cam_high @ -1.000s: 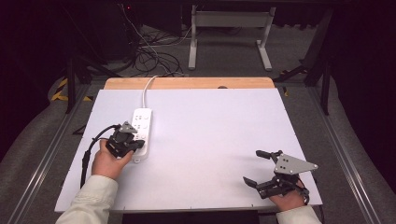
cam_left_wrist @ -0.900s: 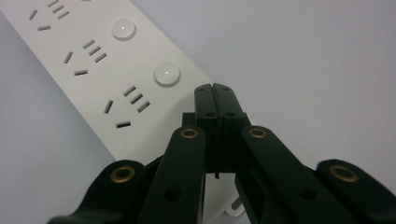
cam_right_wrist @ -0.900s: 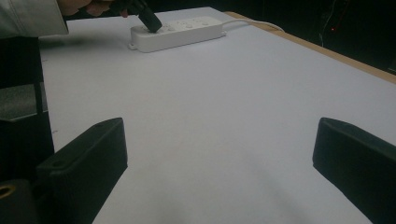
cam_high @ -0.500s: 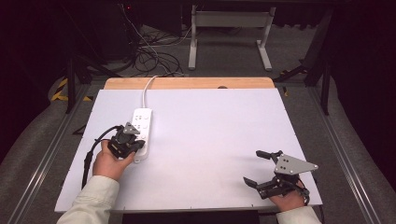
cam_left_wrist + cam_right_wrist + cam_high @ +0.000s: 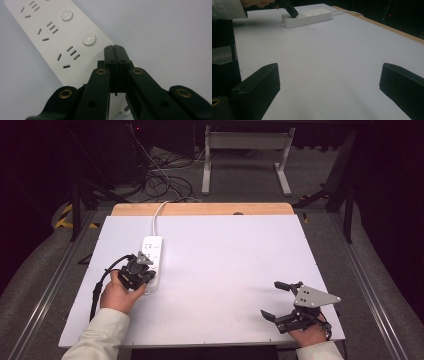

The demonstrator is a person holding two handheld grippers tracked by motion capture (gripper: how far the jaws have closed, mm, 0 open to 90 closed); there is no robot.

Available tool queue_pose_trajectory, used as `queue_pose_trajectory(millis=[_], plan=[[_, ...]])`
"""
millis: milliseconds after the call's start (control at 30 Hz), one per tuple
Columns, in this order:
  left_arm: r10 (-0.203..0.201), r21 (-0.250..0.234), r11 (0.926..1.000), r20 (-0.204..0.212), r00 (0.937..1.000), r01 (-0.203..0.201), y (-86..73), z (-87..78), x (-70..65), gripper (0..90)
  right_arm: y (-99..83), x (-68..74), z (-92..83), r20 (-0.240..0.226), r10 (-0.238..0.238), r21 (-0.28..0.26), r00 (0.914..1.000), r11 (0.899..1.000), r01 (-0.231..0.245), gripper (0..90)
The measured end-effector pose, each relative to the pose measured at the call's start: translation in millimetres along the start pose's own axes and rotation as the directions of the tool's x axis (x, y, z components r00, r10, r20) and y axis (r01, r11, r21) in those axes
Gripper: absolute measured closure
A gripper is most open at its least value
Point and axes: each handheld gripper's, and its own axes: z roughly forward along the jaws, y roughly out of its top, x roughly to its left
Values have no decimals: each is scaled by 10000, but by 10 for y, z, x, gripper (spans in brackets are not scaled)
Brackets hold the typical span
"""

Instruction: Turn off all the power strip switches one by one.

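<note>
A white power strip (image 5: 152, 261) lies on the left part of the white table (image 5: 225, 270), with its long side running from near to far. Its white cord (image 5: 156, 217) goes off the far end, over the wooden edge (image 5: 200, 209) at the far side of the table, and down to the floor. The left tongs (image 5: 144, 261) are over the near end of the strip. A hand (image 5: 118, 292) in a pale sleeve (image 5: 100, 335) holds them. In the left gripper view the two black jaws are pressed together with nothing between them. Their tip (image 5: 114, 50) points down at the strip (image 5: 57, 37), just beside the nearest round white button (image 5: 89, 39). Another round button (image 5: 66, 15) sits farther along, and there are rows of small plug holes (image 5: 67, 53) next to the buttons. I cannot tell if the tip touches the strip. The right tongs (image 5: 274, 299) are at the near right corner of the table, well apart from the strip. Their jaws are wide apart and hold nothing. A grey plate with three corners (image 5: 312, 297) sits on top of them. In the right gripper view the two black jaws stand at the left and right with bare white table (image 5: 332, 62) between them. Far off in that view lie the strip (image 5: 305, 17) and the left tongs (image 5: 291, 10) on top of it. On the dark floor past the table there are tangled cables (image 5: 160, 180) and a pale metal stand (image 5: 245, 155).
</note>
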Motion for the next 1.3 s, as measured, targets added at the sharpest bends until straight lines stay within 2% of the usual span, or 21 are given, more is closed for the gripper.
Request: queue_pose_trajectory(millis=[100, 133, 167, 233, 300, 333, 433, 467, 500, 533, 567, 633, 733, 800, 900, 1000, 1100, 1200, 1300], plan=[[-326, -438, 9985, 312, 9990, 339, -56, -7, 49, 900, -1, 2, -5, 21, -2, 0, 10000, 10000, 2, 36], [-367, -788, 9961, 301, 9989, 389, -77, -31, 56, 900, -2, -1, -10, 26, -2, -49, 10000, 10000, 2, 36], [-377, -699, 9968, 175, 9991, 388, -76, -41, 61, 900, -2, -1, -10, 26, -2, -49, 10000, 10000, 2, 36], [-177, -756, 9970, 132, 9998, 186, -71, -60, 31, 900, -5, -8, -15, 50, 28, -46, 10000, 10000, -28, 36], [-166, -922, 9955, 428, 9989, 205, -45, -90, 18, 900, -5, -8, -11, 37, 38, -47, 10000, 10000, -38, 36], [-176, -1015, 9946, 437, 9989, 220, -25, -117, 12, 900, -3, -7, -9, 33, 25, -43, 10000, 10000, -24, 36], [80, -1310, 9913, -96, 9999, -92, 15, -186, -30, 900, -2, 0, -10, 37, 8, -45, 10000, 10000, -7, 36], [274, -1229, 9920, -62, 9996, -279, 22, -200, -31, 900, -2, 1, -11, 40, 12, -46, 10000, 10000, -12, 36], [207, -1118, 9935, 72, 9998, -198, 20, -188, -35, 900, -4, 0, -12, 37, 11, -65, 10000, 10000, -11, 36], [385, -1045, 9940, 487, 9981, -333, 20, -180, -31, 900, -5, -1, -12, 39, 12, -65, 10000, 10000, -11, 36], [385, -1045, 9940, 487, 9981, -333, 20, -180, -31, 900, -5, -1, -12, 39, 12, -65, 10000, 10000, -11, 36], [375, -1002, 9944, 269, 9989, -346, 15, -174, -37, 900, -5, 1, -13, 36, 9, -66, 10000, 10000, -9, 36], [403, -1348, 9902, 239, 9989, -367, 27, -212, -42, 900, -4, 5, -18, 51, -6, -40, 10000, 10000, 6, 36], [547, -1572, 9861, -10, 9985, -542, 42, -240, -45, 900, -6, 3, -16, 51, -14, -74, 10000, 10000, 14, 36], [492, -1509, 9878, 616, 9969, -394, 76, -254, -11, 900, -7, 4, -16, 57, -18, -70, 10000, 10000, 19, 36], [553, -1439, 9885, 523, 9971, -472, 109, -243, 12, 900, -9, 6, -19, 45, -7, -87, 10000, 10000, 7, 36], [224, -1330, 9910, 527, 9984, -152, 143, -193, 79, 900, -11, 6, -16, 37, 11, -93, 10000, 10000, -11, 36], [-78, -1392, 9900, 926, 9957, 207, 196, -157, 156, 900, -14, 4, -8, 22, 21, -82, 10000, 10000, -20, 36], [-76, -1494, 9885, 991, 9951, 225, 252, -121, 209, 900, -15, 5, -8, 31, 42, -41, 10000, 10000, -42, 36]])
